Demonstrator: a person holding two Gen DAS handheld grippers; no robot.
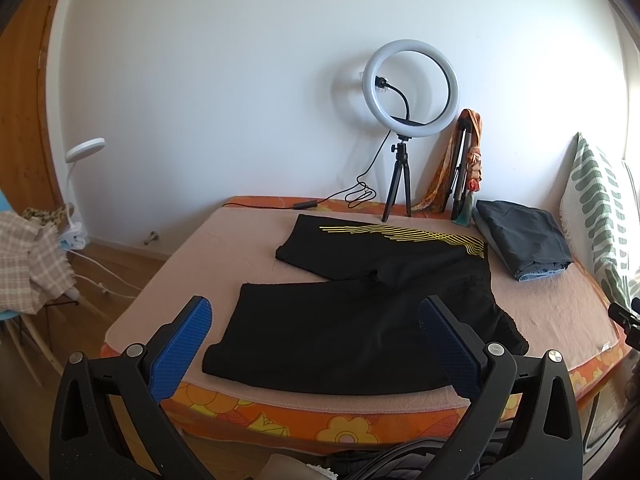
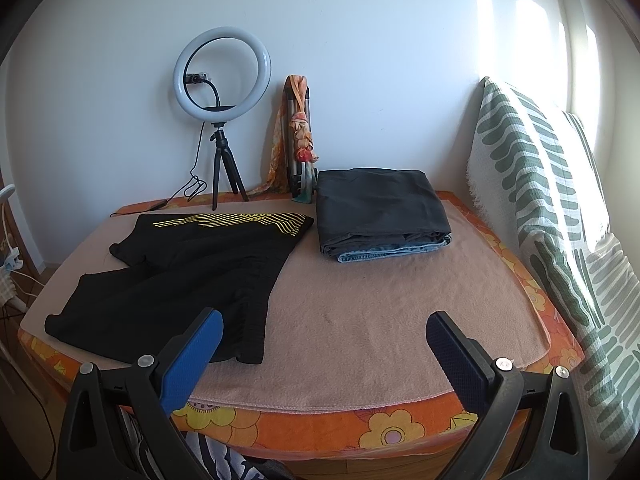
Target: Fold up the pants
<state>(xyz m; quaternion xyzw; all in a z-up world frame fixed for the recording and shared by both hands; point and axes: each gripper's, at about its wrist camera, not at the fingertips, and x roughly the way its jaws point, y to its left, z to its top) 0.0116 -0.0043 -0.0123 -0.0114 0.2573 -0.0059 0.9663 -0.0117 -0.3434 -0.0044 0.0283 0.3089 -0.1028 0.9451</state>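
Black shorts (image 1: 360, 312) with yellow stripes on the far leg lie spread flat on the pink blanket (image 1: 560, 312), legs to the left, waistband to the right. They also show in the right wrist view (image 2: 180, 276) on the left half of the blanket (image 2: 380, 320). My left gripper (image 1: 316, 320) is open and empty, held above the near edge in front of the near leg. My right gripper (image 2: 324, 332) is open and empty, above the near edge, its left finger over the waistband corner.
A folded stack of grey and denim pants (image 2: 380, 212) lies at the back right of the bed. A ring light on a tripod (image 2: 222, 120) and a scarf-wrapped stand (image 2: 298, 136) are by the wall. A green-patterned cushion (image 2: 560, 240) lines the right side. A chair with cloth (image 1: 28, 264) stands at left.
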